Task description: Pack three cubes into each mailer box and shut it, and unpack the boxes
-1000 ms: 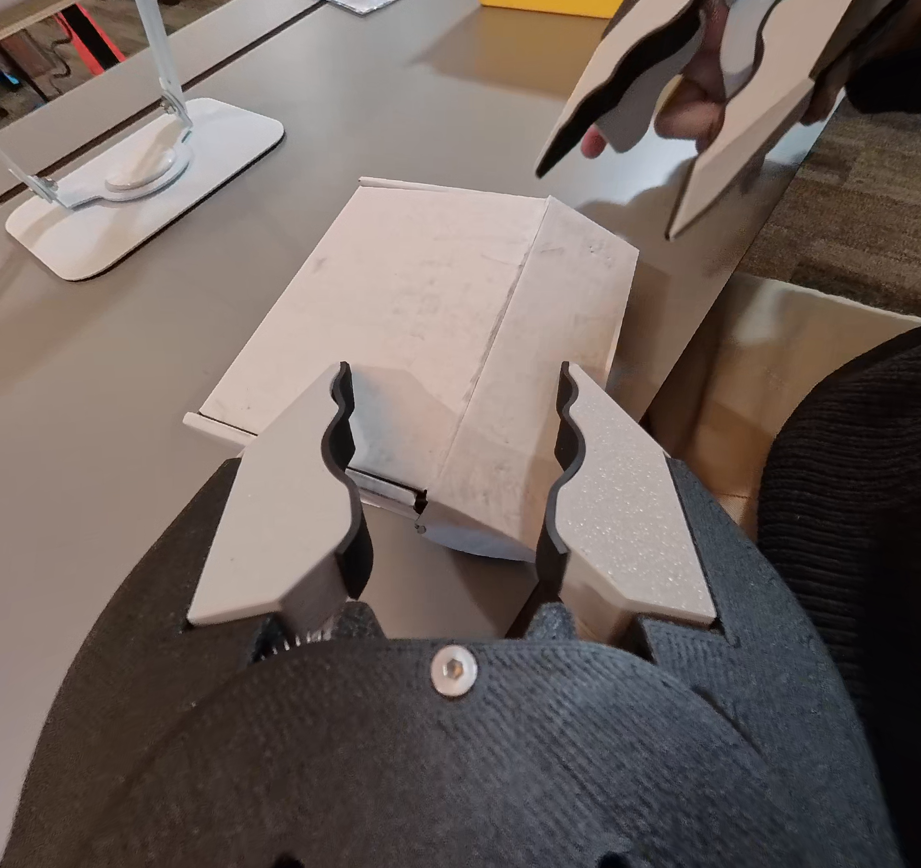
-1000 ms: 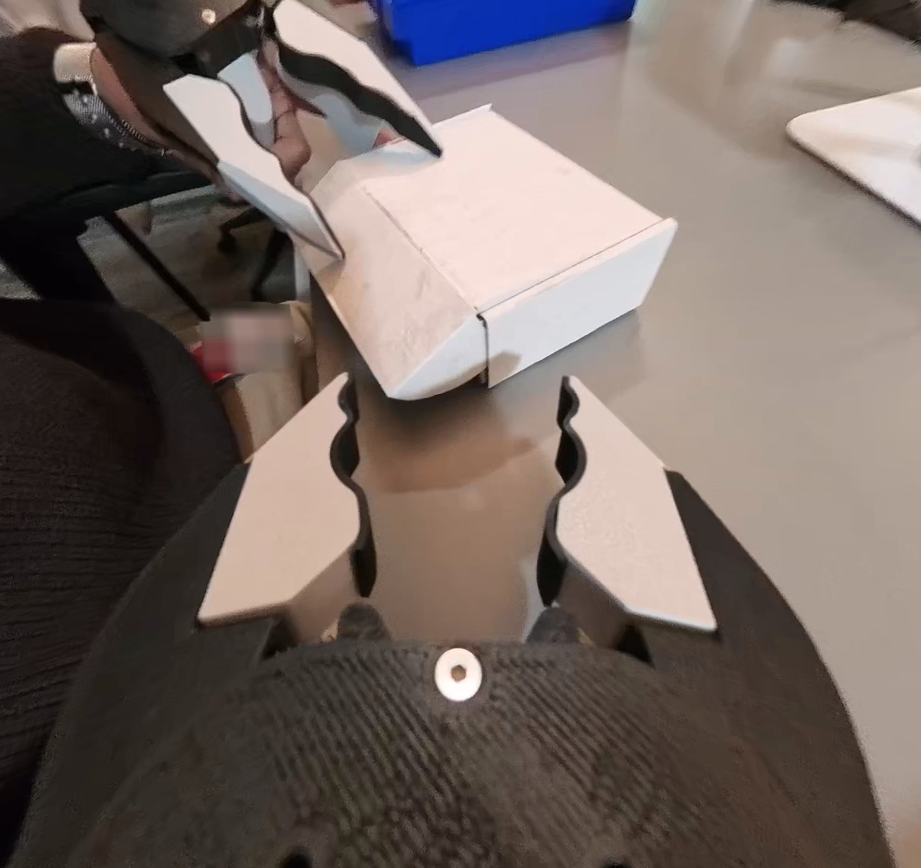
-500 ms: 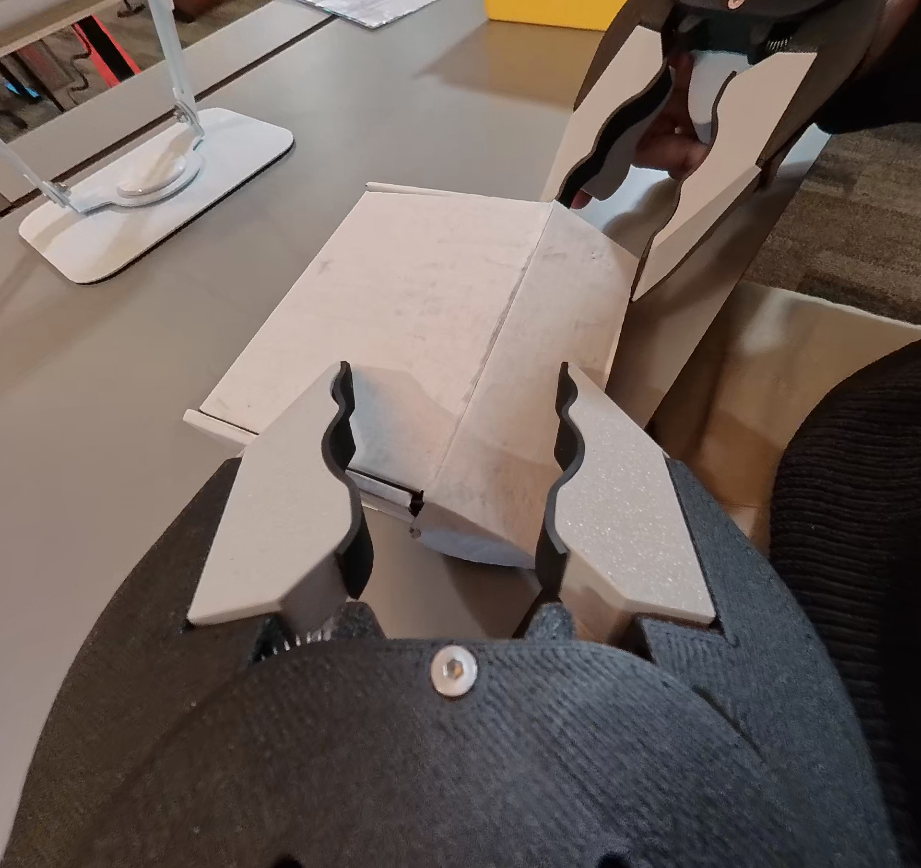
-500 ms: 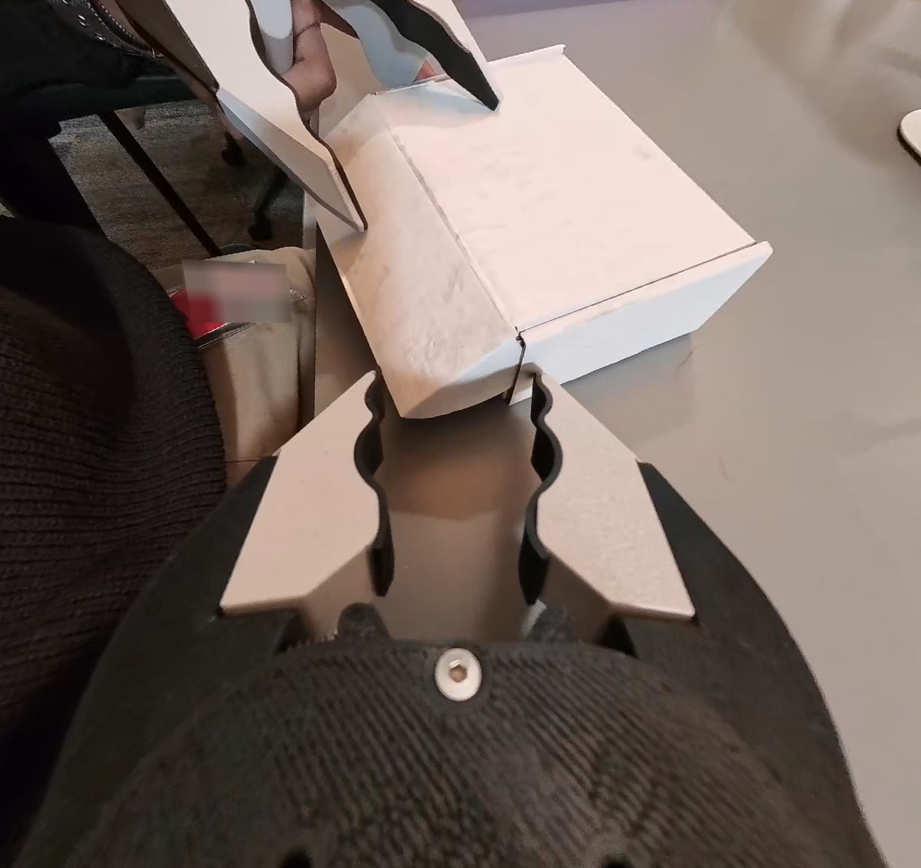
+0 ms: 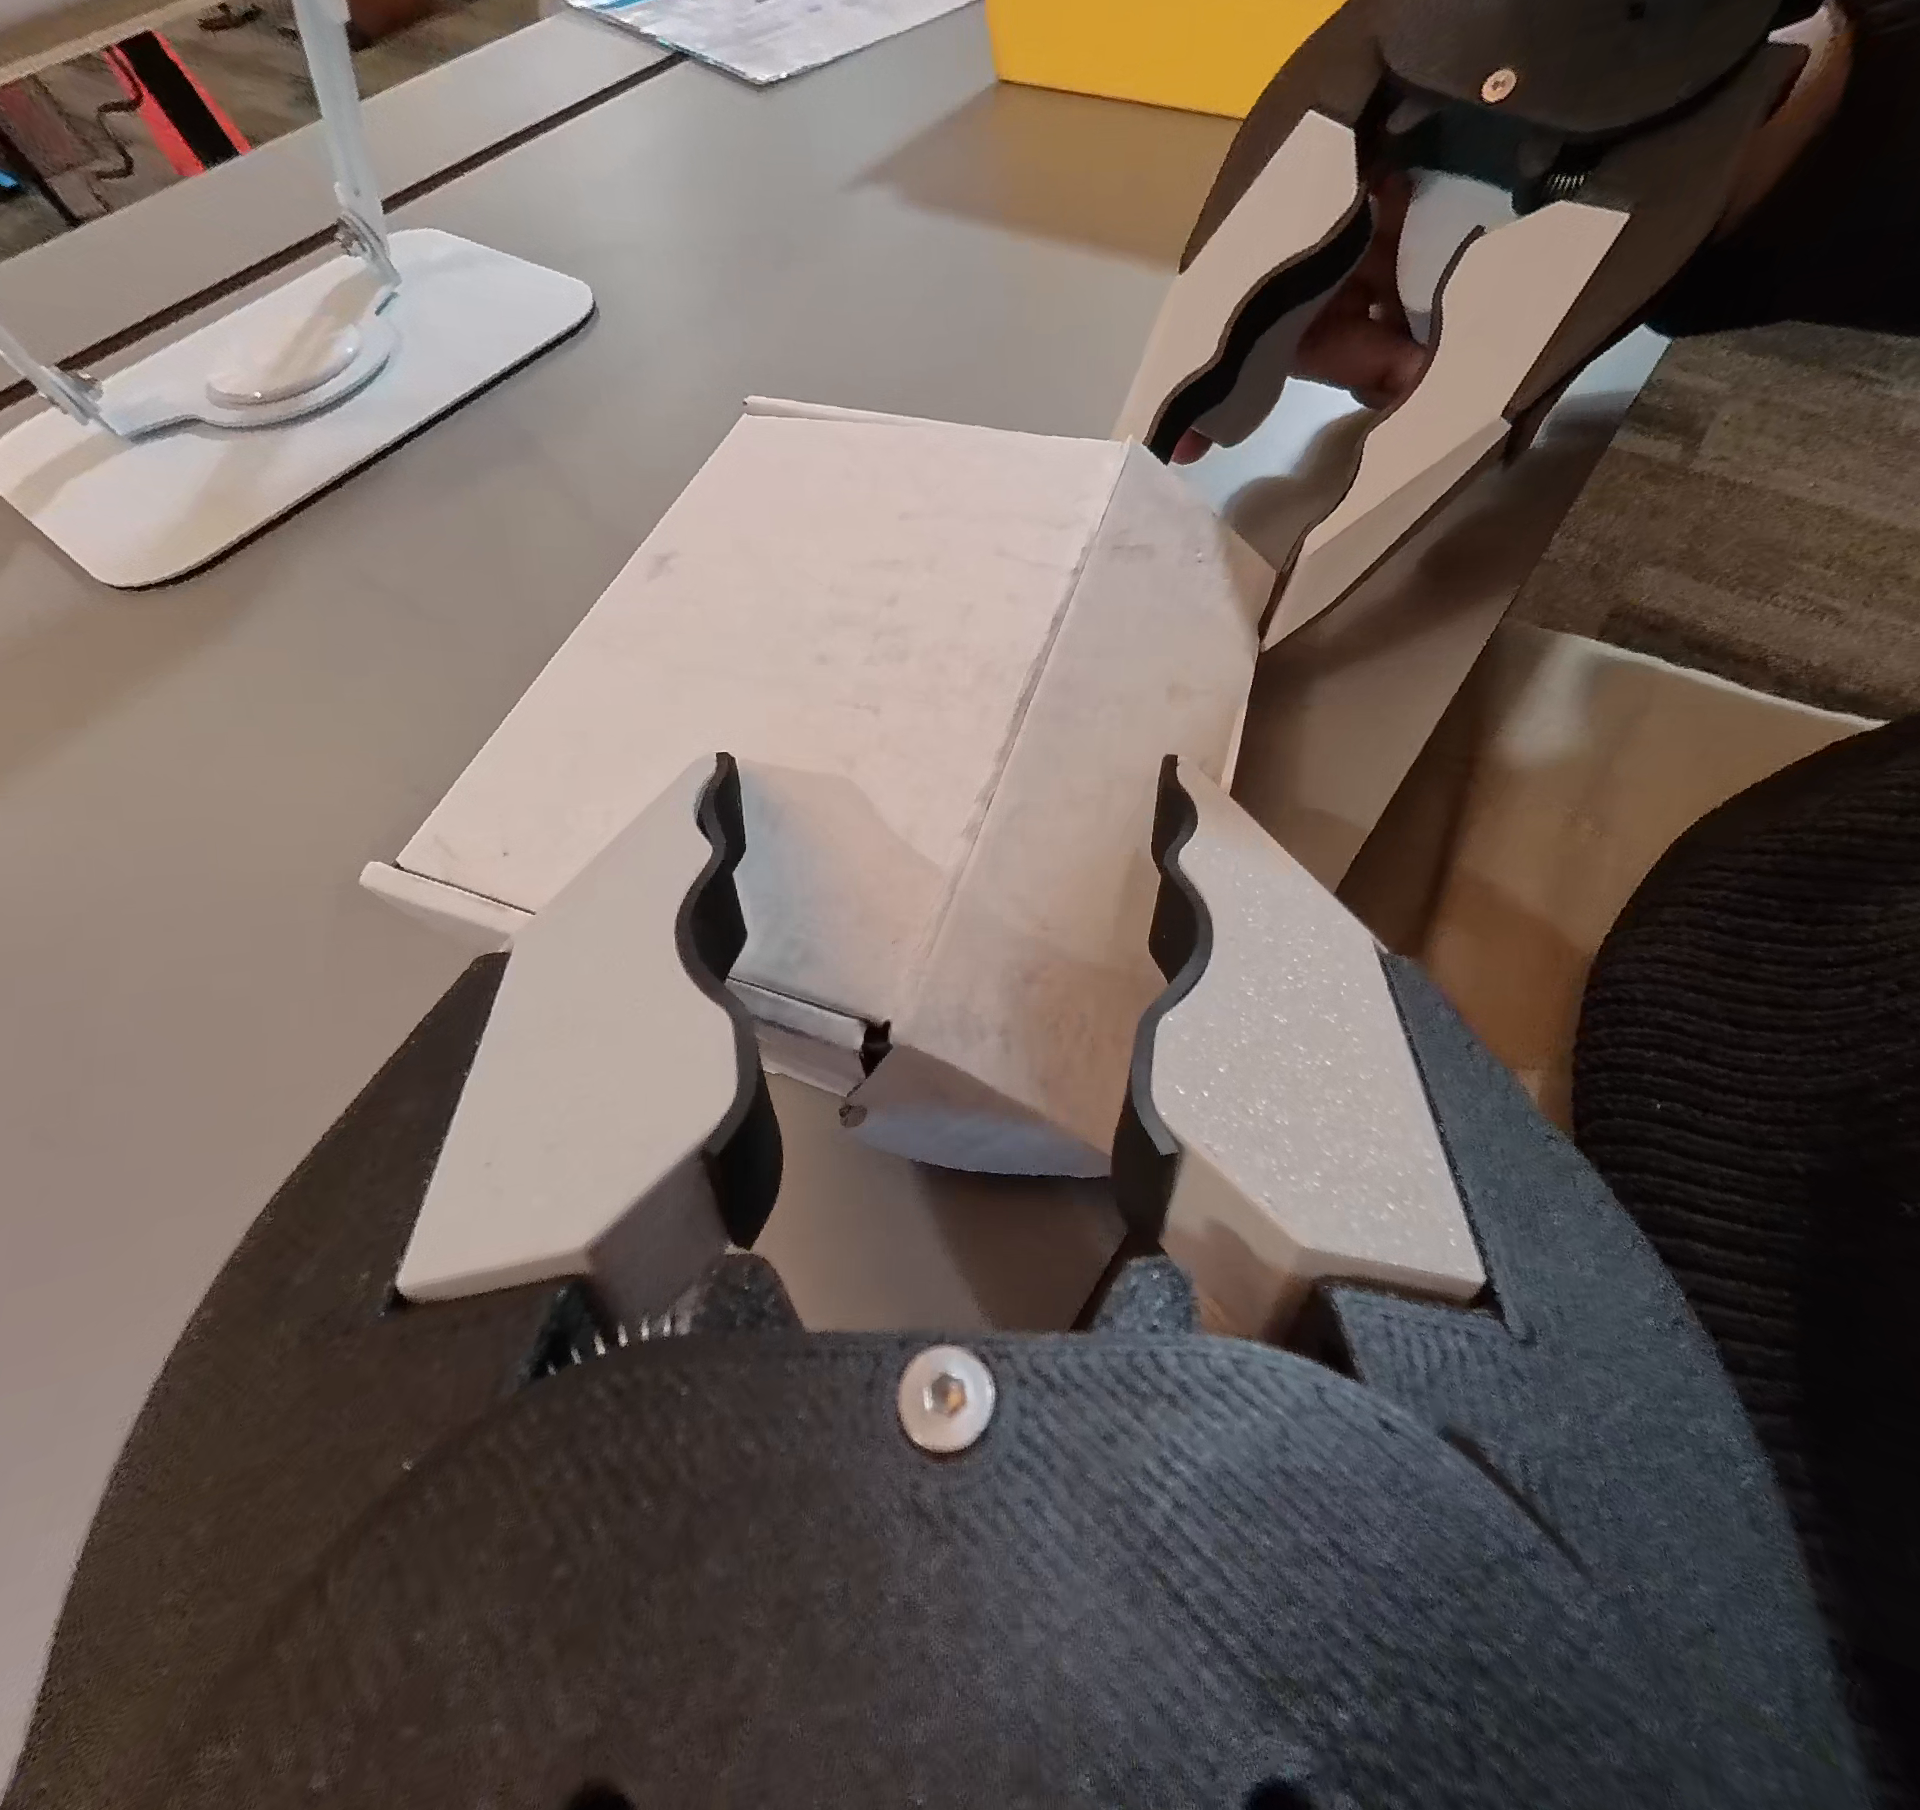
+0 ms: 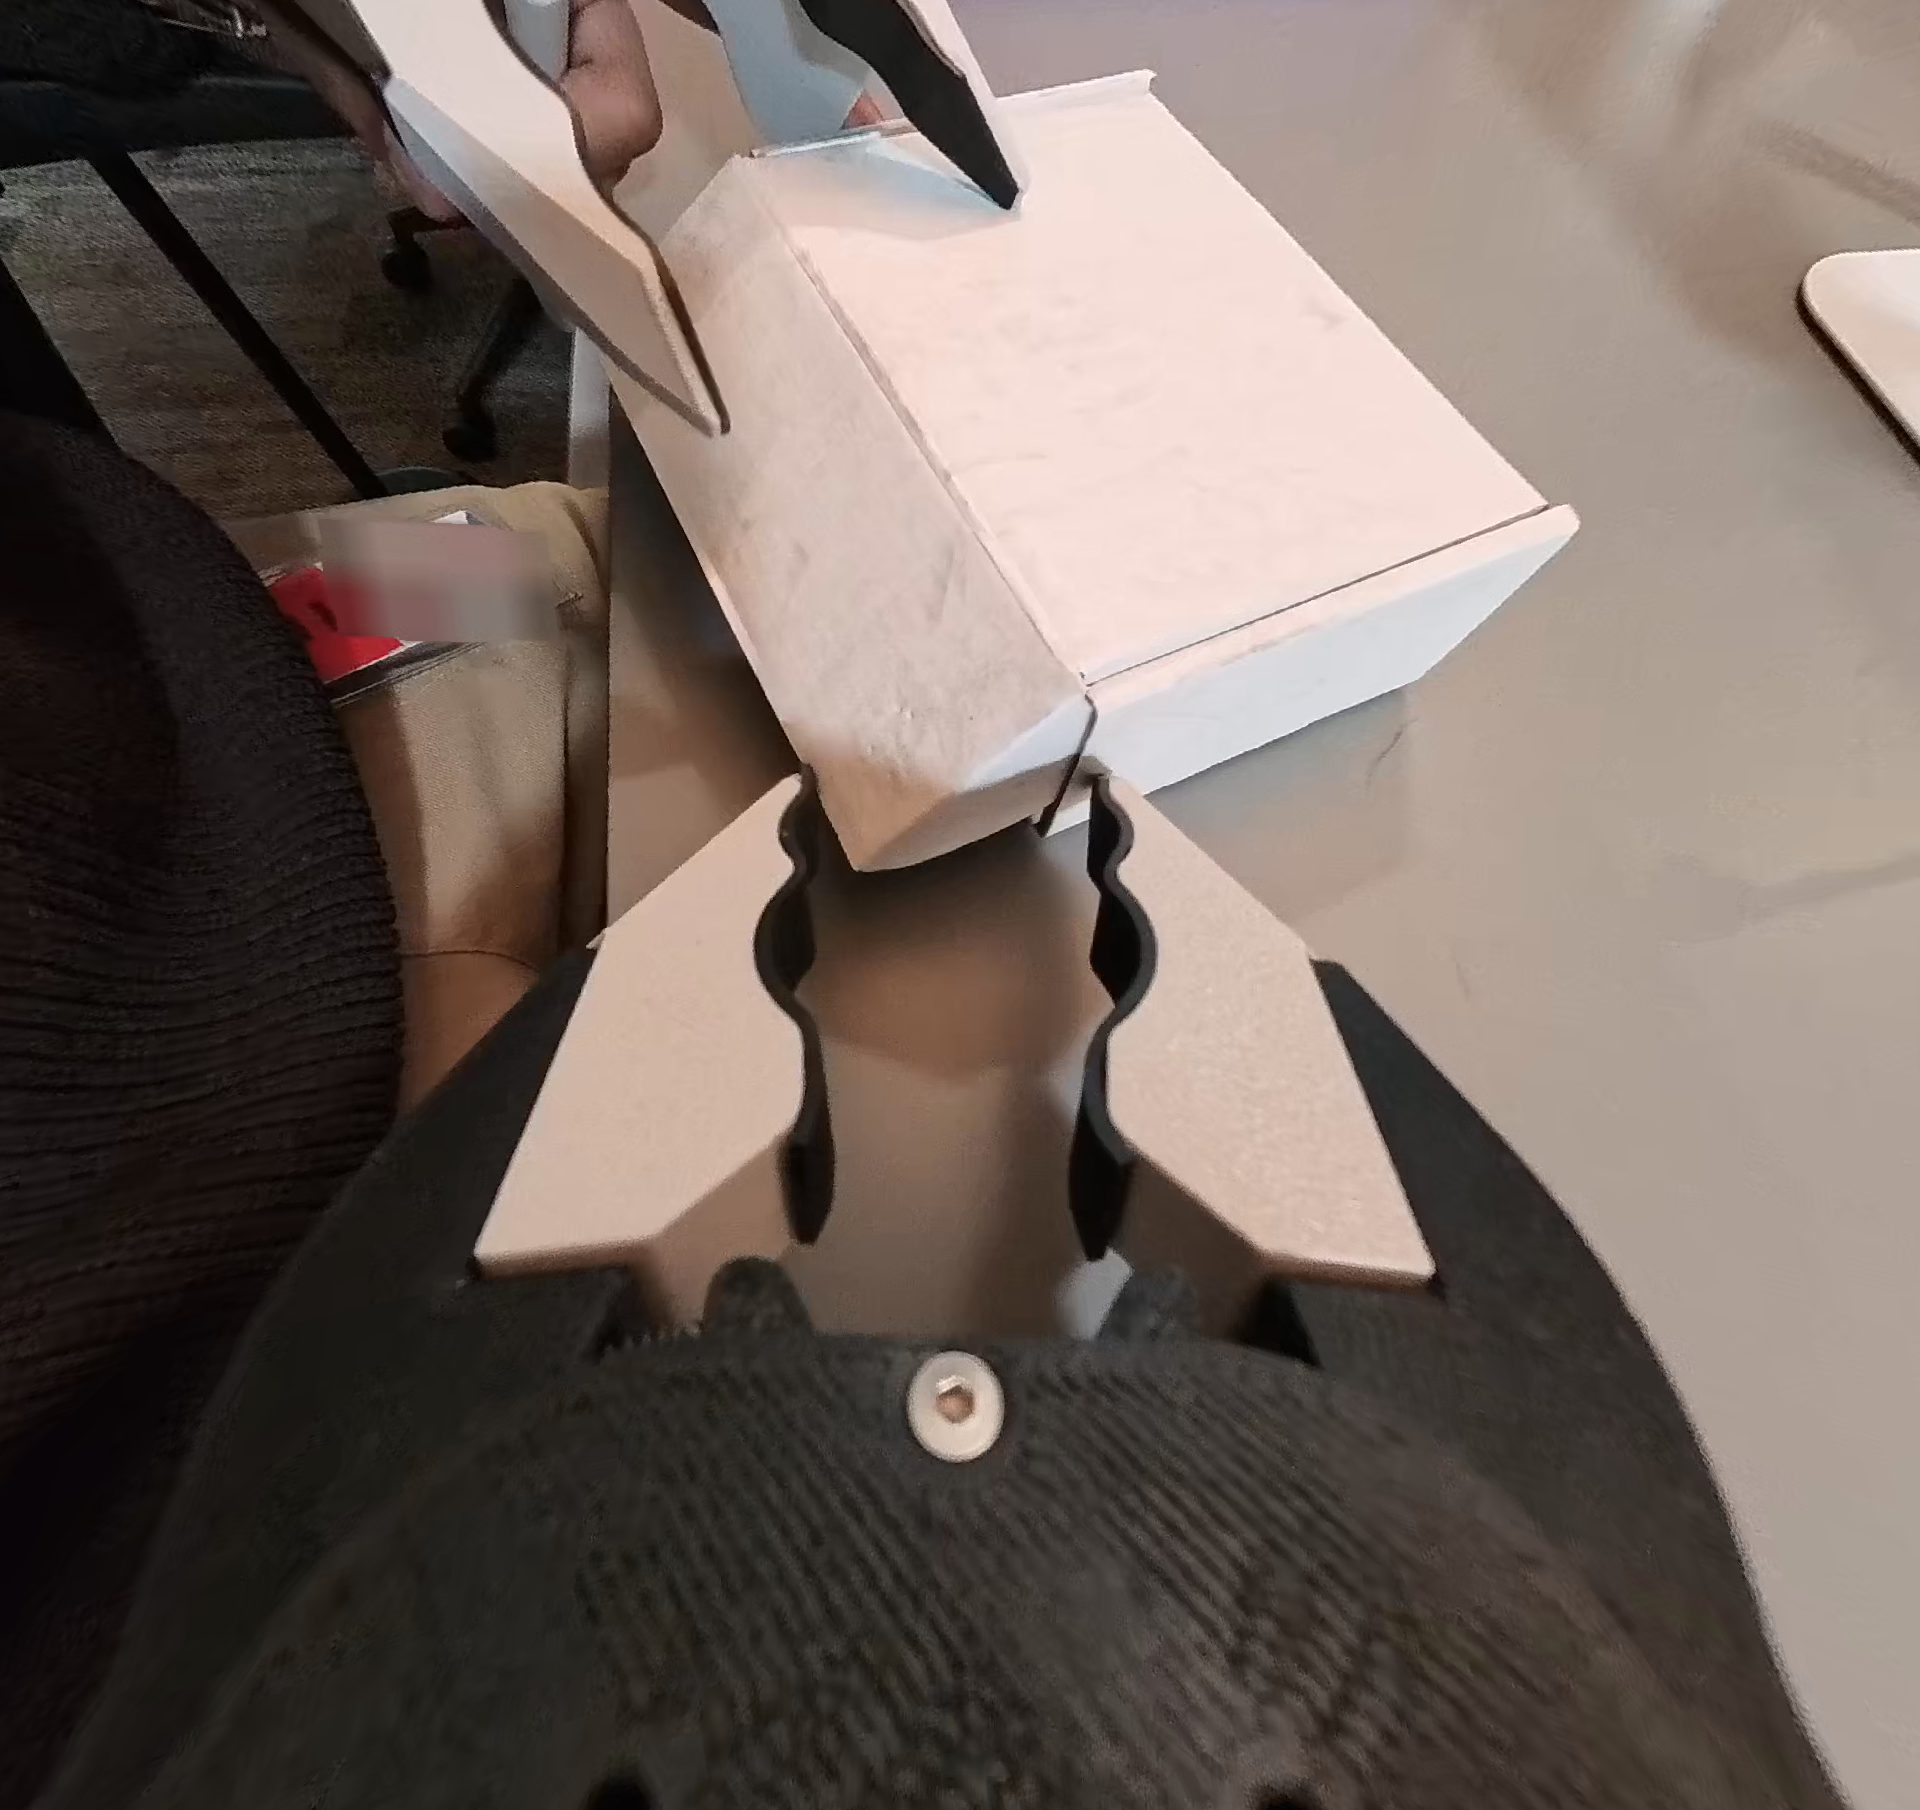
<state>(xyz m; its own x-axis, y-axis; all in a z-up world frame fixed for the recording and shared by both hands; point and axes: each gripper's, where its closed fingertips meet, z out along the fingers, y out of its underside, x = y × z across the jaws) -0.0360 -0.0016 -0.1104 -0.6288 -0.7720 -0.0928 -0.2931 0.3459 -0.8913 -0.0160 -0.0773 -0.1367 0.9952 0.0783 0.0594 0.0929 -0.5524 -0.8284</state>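
Now the grey bench [image 5: 312,721] carries the white mailer box [image 6: 1143,430], lid down, its front flap [image 6: 862,565] untucked at the bench's near edge. Both the left gripper [image 5: 940,939] and right gripper [image 6: 945,929], open and empty, bracket the flap's ends; press evenly to tuck it.

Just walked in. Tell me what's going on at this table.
A person holds a gripper in each hand at opposite ends of a closed white mailer box on a grey table. The left gripper and right gripper both have open jaws flanking the box's front flap, which angles out rather than lying flat. Neither has clamped it. No cubes are visible.
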